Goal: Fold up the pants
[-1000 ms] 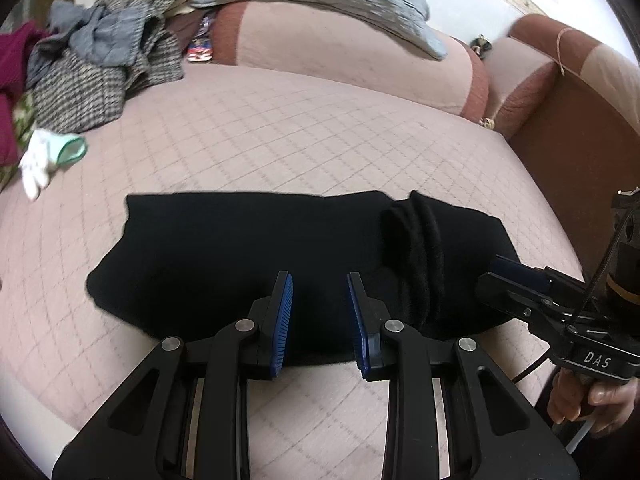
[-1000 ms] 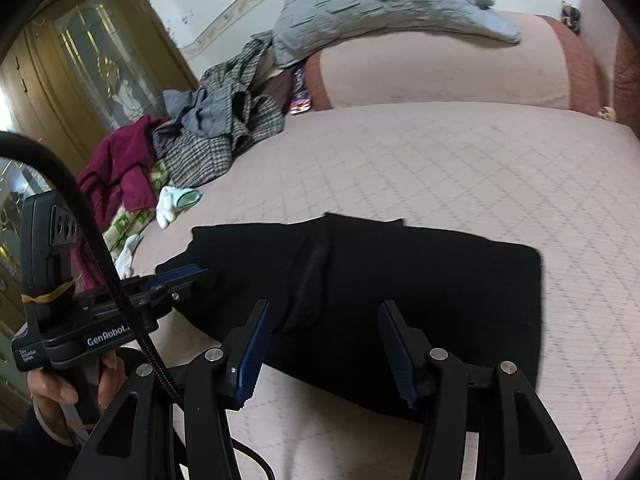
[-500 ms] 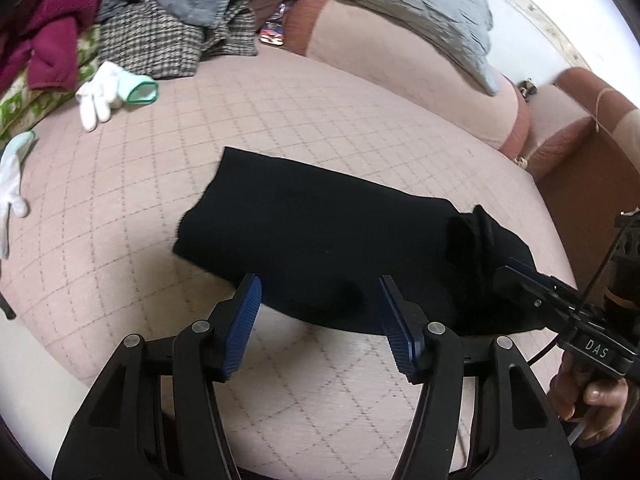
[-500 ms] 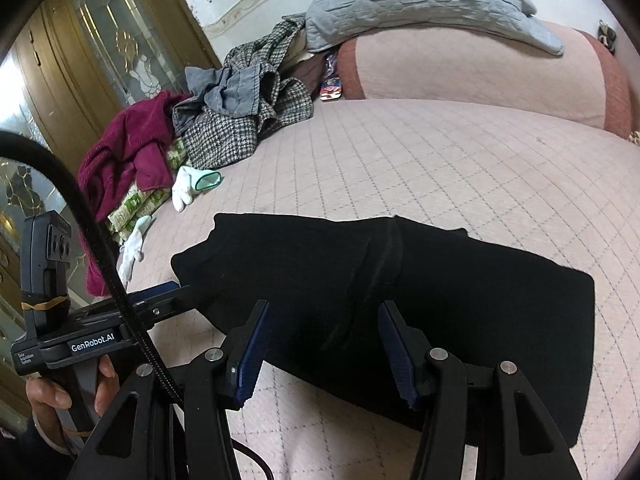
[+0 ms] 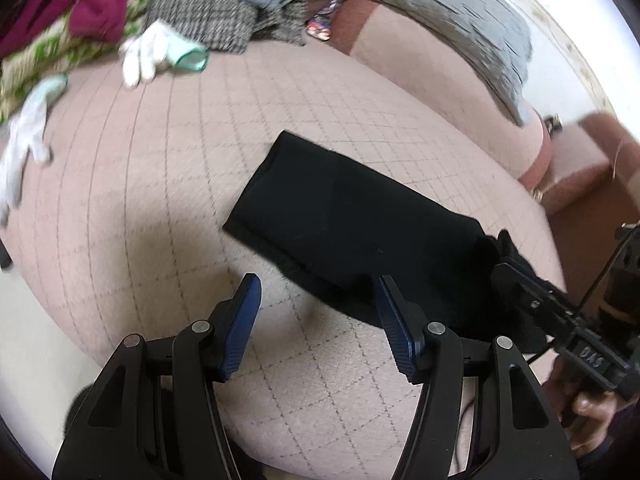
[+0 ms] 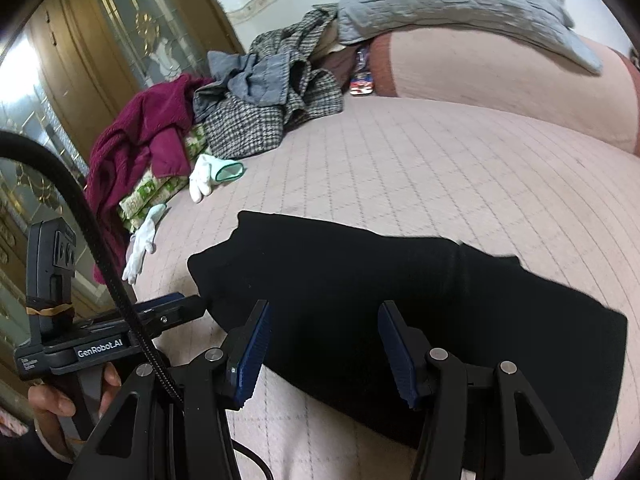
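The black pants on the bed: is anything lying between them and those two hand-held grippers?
Nothing visible. The black pants lie directly ahead of the open right hand-held gripper and open left hand-held gripper, with only bare quilted bedcover between. The white gloves lie well off to the side.

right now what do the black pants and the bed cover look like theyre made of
Black pants: soft matte fabric, probably knit; no sheen, with a ribbed-looking band.
Bed cover: pinkish quilted textile, matte; a stitched diamond grid shows. Fibre cannot be told for either.
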The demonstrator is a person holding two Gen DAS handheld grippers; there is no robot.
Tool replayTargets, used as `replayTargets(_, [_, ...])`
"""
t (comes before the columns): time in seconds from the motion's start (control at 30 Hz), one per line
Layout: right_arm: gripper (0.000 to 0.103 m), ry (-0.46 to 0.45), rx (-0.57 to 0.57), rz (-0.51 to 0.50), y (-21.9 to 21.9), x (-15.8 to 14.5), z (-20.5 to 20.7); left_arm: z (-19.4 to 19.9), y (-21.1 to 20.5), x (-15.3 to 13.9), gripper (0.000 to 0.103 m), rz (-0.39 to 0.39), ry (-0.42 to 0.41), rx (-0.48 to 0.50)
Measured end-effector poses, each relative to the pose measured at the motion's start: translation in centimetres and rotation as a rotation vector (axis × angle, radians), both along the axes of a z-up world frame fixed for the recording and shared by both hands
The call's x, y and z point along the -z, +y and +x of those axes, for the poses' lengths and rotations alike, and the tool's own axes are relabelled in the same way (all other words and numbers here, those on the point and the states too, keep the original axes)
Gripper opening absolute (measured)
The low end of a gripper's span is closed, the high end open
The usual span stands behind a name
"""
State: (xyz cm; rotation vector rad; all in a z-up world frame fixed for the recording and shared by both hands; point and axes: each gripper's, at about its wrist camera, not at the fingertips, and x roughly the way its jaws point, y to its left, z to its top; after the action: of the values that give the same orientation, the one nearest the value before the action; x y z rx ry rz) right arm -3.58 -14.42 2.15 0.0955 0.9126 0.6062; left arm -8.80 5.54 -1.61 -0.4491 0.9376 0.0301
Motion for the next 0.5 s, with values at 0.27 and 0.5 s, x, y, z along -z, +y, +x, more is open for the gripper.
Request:
replayTargets(0.27, [0.053,-0.025,-0.048,-0.053,2.7,0.9,2.0,0.5,1.5,1.1,0.059,-0.073,0.041,-0.082])
replayTargets(0.5, [0.053,-0.014,-0.064,-0.049,3.2,1.3,3.0,1.3,1.0,1.3,0.059,-0.053,0.05,-0.083])
